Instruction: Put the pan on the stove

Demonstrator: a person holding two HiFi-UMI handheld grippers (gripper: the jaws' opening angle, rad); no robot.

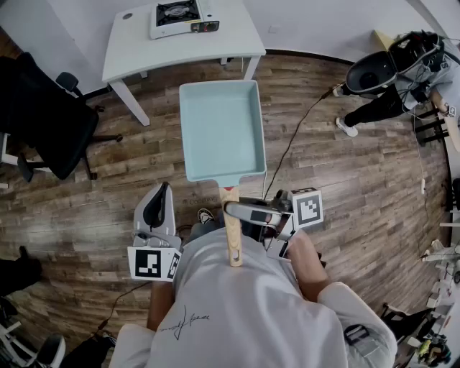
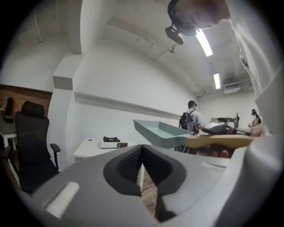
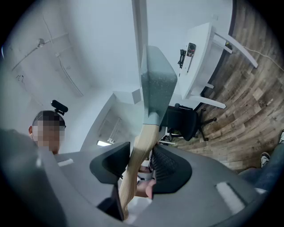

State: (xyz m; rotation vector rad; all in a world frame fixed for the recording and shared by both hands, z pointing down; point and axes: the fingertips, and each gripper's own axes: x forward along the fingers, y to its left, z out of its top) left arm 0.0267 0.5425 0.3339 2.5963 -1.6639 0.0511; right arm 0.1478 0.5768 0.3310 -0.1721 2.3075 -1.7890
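The light-blue rectangular pan (image 1: 223, 133) hangs in the air over the wood-plank floor (image 1: 345, 201), in front of the person's torso (image 1: 237, 309). It is roughly level and empty. Its wooden handle (image 1: 232, 233) points back toward the person. The right gripper (image 1: 231, 210) comes in from the side. Its fingers (image 3: 171, 166) are clamped on that handle just behind the pan body, one on each side of the wood. They stand fairly wide because the handle fills the gap.

The left gripper (image 1: 159, 190) is held low beside the person's left side and carries nothing. Its fingers (image 2: 124, 166) are pressed together at the tips with no gap between them.

The portable gas stove (image 1: 183, 18) sits near the far edge of the white worktop (image 1: 144, 50), well apart from the pan. A black office chair (image 1: 50, 122) stands to the left of the worktop. Another person (image 1: 388, 79) stands off to the right.
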